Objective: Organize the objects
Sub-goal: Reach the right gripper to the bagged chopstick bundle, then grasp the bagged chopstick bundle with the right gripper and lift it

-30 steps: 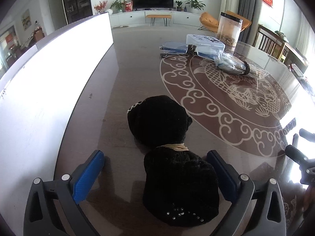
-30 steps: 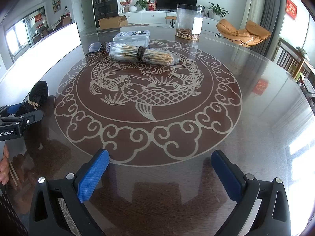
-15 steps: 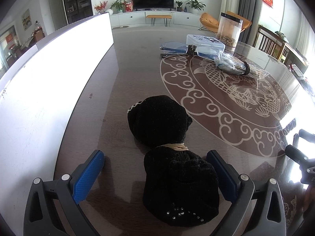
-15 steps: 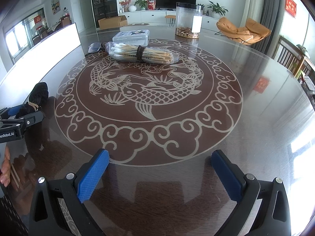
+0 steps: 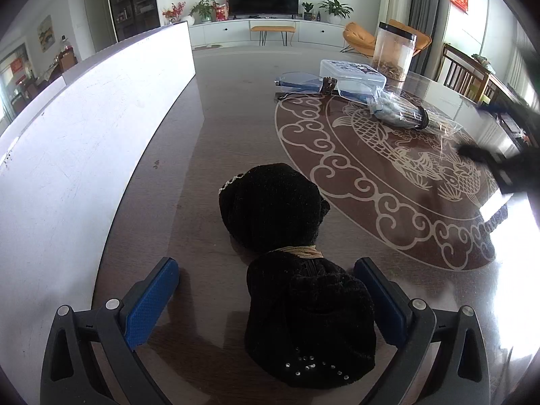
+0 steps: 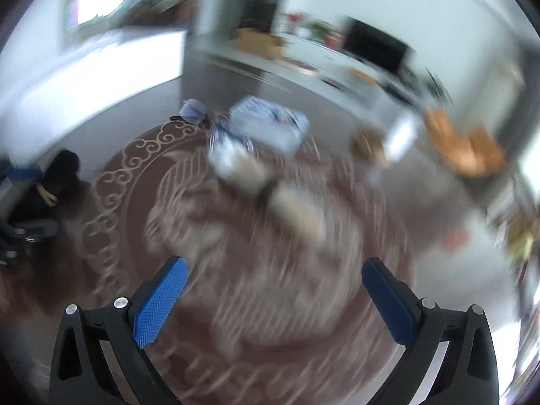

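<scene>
A black knitted cloth bundle (image 5: 290,263), tied in the middle with a tan band, lies on the dark table. My left gripper (image 5: 266,290) is open, its blue pads on either side of the bundle's near half, the right pad close to it. The bundle shows at the left of the blurred right wrist view (image 6: 57,182). My right gripper (image 6: 273,293) is open and empty above the table's fish pattern. A bagged bundle of sticks (image 5: 408,114) lies on the pattern; it appears blurred in the right wrist view (image 6: 266,182).
A clear plastic box (image 5: 351,76), a tall clear jar (image 5: 393,52) and a flat clear lid (image 5: 297,79) stand at the table's far side. A long white panel (image 5: 87,135) runs along the left edge. The right gripper shows blurred at the right (image 5: 499,168).
The right gripper has swung fast, up and leftward over the table; its view is now motion-blurred. The left gripper and the black bundle have not moved.
</scene>
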`<state>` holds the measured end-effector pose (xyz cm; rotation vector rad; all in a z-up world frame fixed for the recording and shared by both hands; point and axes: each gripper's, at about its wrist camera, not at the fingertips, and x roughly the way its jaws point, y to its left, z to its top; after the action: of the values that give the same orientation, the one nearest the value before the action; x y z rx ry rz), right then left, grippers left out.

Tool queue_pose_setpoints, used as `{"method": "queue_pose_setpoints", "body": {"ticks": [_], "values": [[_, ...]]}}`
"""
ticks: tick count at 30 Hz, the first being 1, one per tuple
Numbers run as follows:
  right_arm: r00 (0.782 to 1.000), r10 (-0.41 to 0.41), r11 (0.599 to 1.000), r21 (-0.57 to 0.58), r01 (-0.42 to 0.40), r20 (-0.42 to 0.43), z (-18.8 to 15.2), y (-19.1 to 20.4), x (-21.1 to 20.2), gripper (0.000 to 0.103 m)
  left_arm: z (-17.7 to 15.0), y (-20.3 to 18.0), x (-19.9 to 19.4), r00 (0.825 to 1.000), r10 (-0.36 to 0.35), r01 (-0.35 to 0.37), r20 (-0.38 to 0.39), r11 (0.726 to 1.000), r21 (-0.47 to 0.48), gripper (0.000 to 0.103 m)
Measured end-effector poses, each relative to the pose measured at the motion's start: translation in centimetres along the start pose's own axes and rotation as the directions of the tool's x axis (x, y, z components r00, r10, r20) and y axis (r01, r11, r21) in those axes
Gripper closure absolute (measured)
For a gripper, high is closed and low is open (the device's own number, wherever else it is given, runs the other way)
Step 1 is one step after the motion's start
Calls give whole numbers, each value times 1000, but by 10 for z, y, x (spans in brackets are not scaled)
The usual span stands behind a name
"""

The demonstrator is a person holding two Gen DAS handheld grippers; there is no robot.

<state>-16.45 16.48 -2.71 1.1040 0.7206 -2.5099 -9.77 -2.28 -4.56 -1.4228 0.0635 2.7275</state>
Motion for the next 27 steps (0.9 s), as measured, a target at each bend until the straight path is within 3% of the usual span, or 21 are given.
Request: {"method": "queue_pose_setpoints", "body": {"ticks": [2,4,6,8,9,11,14,16,19,21,23,24,26,27], "values": [[1000,1,993,-114,-2,-10,24,0,16,0,0,0,0,1000,0,0,0,1000,0,0],[996,61,989,-131,-68,-58,41,-4,34,3,0,0,0,1000,0,0,0,1000,0,0],[985,124,981,-134,-141,-123,50,0,52,17,0,0,0,1000,-1,1,0,1000,0,0],[973,147,974,-143,-173,-177,55,8,67,37,1,-1,2,1000,-1,1,1,1000,-1,0],[968,159,974,-127,-186,-195,57,9,73,38,1,0,1,1000,-1,1,1,1000,-1,0],[961,202,977,-35,-212,-189,59,3,73,54,1,0,2,1000,-1,1,1,1000,-2,0],[950,212,975,111,-191,-229,53,0,69,70,1,0,2,1000,-1,1,1,1000,-2,0],[941,204,963,229,-143,-272,42,0,58,70,2,0,2,1000,-1,1,1,1000,-2,0],[914,277,888,443,-124,-298,13,7,28,70,1,-1,1,1000,0,0,2,1000,-2,0],[913,302,878,454,-153,-275,-2,26,6,70,1,-1,1,1000,0,0,2,1000,-3,0],[932,273,890,430,-152,-237,-17,47,-17,65,1,-1,1,1000,1,-1,2,1000,-3,0],[943,261,893,423,-155,-206,-24,56,-28,60,1,-1,1,1000,0,0,2,1000,-3,0],[966,208,902,413,-128,-153,-38,66,-43,21,1,-1,1,1000,0,0,2,1000,-3,0],[977,170,905,411,-104,-127,-44,68,-49,16,1,0,1,1000,0,0,2,1000,-3,0]]}}
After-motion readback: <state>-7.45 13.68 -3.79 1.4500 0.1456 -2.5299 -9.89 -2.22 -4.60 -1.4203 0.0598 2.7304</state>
